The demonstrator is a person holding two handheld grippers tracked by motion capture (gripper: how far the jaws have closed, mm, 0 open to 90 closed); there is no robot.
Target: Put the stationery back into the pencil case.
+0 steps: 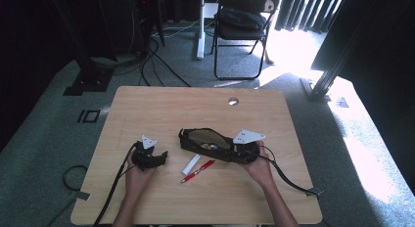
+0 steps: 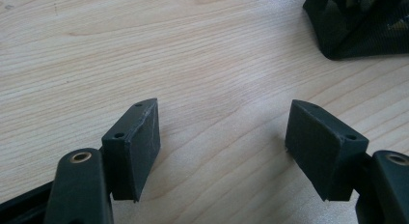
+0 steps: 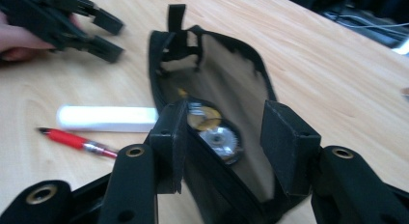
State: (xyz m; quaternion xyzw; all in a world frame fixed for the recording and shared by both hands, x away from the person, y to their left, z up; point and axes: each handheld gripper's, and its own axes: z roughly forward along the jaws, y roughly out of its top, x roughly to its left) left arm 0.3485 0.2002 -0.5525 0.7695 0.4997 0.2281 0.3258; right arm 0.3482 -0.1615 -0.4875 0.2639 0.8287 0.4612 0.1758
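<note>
Right hand-held gripper point(image 3: 224, 142) straddles black pouch point(image 3: 212, 79) rim, maybe gripping.

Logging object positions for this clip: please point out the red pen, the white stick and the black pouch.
red pen point(image 1: 198, 170): high view, middle of its barrel.
white stick point(image 3: 106, 117): right gripper view, middle of its length.
black pouch point(image 1: 192, 144): high view, its near side wall.

A curtained recording room or lab

We see a plain wooden desk point(image 1: 147, 104) on grey carpet point(image 1: 44, 124), ringed by dark curtains point(image 1: 303, 9) and black stand legs point(image 1: 85, 65). Loose cables point(image 1: 151, 56) trail across the floor, and a folding chair point(image 1: 242, 26) stands behind in a patch of sunlight.
</note>
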